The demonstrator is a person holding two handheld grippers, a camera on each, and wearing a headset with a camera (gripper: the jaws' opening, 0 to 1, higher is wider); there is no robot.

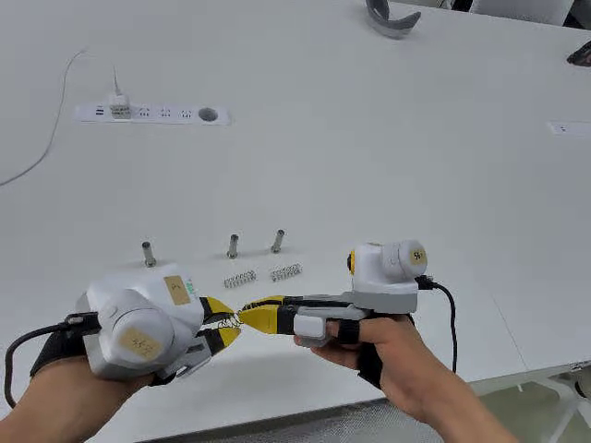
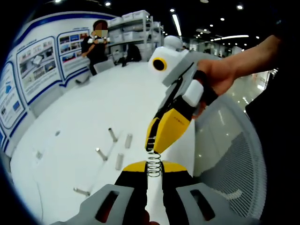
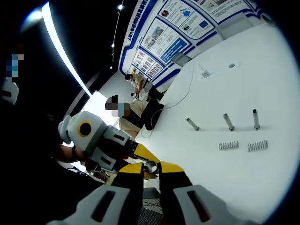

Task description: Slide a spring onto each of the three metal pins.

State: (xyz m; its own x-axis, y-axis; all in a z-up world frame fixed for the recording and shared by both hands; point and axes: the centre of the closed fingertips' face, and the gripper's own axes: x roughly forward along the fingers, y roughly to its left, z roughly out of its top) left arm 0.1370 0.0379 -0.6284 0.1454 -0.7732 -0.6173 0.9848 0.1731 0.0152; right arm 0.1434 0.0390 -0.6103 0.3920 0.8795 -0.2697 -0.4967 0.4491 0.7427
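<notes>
Three short metal pins (image 1: 149, 254) (image 1: 233, 245) (image 1: 278, 241) stand upright in a row on the white table (image 1: 369, 166). Two springs (image 1: 240, 279) (image 1: 286, 272) lie just in front of them. A third spring (image 1: 235, 320) hangs in the air near the table's front edge, between the two grippers. My left gripper (image 1: 222, 320) has its yellow jaws closed around one end of it (image 2: 153, 166). My right gripper (image 1: 247, 315) meets it tip to tip and pinches the other end (image 3: 150, 165). The pins (image 3: 228, 122) and the loose springs (image 3: 228, 145) also appear in the right gripper view.
A white power strip (image 1: 152, 113) with a plugged cable lies at the back left. A grey curved object (image 1: 392, 18) sits at the far edge, and a dark item (image 1: 582, 53) at the far right. A mesh chair (image 2: 225, 154) stands below the table's front edge.
</notes>
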